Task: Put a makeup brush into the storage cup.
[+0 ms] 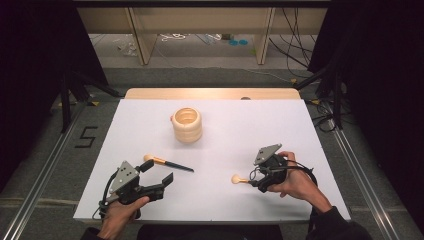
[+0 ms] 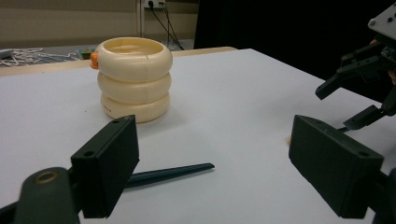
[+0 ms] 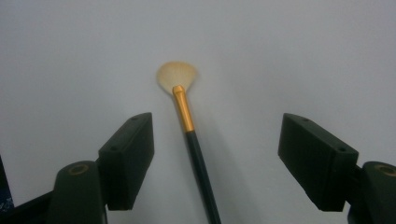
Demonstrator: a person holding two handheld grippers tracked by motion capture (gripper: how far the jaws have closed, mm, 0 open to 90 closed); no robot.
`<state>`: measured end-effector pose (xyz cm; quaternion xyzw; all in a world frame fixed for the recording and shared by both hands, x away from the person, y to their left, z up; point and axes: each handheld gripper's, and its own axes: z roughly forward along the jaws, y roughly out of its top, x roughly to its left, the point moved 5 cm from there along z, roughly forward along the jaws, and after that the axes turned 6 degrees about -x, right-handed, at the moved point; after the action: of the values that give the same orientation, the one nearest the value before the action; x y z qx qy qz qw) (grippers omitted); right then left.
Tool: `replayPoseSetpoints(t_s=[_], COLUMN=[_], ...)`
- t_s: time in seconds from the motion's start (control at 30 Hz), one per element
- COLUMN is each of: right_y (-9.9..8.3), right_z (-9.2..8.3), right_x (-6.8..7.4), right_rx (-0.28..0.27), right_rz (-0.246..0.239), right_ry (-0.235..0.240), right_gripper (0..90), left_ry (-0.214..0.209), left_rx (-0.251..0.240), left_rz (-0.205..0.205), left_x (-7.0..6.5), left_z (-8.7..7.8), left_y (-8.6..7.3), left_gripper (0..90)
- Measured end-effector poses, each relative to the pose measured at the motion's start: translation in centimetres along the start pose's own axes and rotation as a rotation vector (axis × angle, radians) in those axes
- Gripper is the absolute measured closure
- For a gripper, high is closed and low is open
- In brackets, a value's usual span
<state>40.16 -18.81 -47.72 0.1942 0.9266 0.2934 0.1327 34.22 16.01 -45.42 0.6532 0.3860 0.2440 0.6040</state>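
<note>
High view: I log two makeup brushes on the white worktop (image 1: 215,200) and a cream ringed holder (image 1: 187,125) standing beyond both tools, with nothing visibly in it. The first brush (image 1: 167,162) lies flat just ahead of my left tool (image 1: 159,173), whose jaws stand apart on nothing. The second brush (image 1: 240,179) lies at the tip of my right tool (image 1: 256,179). I judge the job barely begun: both brushes unlifted, holder unfilled. Both hands rest low near the worktop's near edge, tools aimed inward.

Left gripper view: jaws wide apart; the first brush's dark handle (image 2: 170,173) runs across between them on the worktop, untouched; the holder (image 2: 134,79) stands upright ahead and to the left.

Right gripper view: tool tilted down over the second brush (image 3: 187,126), its handle running between the jaws, bristles pointing away. The jaws stand apart, pads clear of the handle.
</note>
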Motion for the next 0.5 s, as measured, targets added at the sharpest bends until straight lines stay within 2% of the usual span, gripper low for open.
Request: replayPoseSetpoints(t_s=[0.13,0.23,0.3,0.5], right_y=[-0.1,-0.1,-0.1,0.0], right_z=[0.5,0.7,1.0,1.3], right_x=[-0.2,-0.3,-0.3,-0.3], right_rx=[0.041,0.052,0.083,0.109], right_rz=[0.0,-0.004,-0.002,-0.013], right_ry=[0.014,0.017,0.033,0.042], right_gripper=[30.2,30.6,30.1,34.0], left_ry=[0.006,0.006,0.002,0.001], left_rx=[0.006,0.005,0.003,0.003], left_rz=[-0.001,-0.001,-0.001,0.0], left_x=[0.0,0.0,0.0,0.0], left_z=[0.0,0.0,0.0,0.0], left_y=[-0.1,0.0,0.0,0.0], left_gripper=[15.8,15.8,15.8,15.8])
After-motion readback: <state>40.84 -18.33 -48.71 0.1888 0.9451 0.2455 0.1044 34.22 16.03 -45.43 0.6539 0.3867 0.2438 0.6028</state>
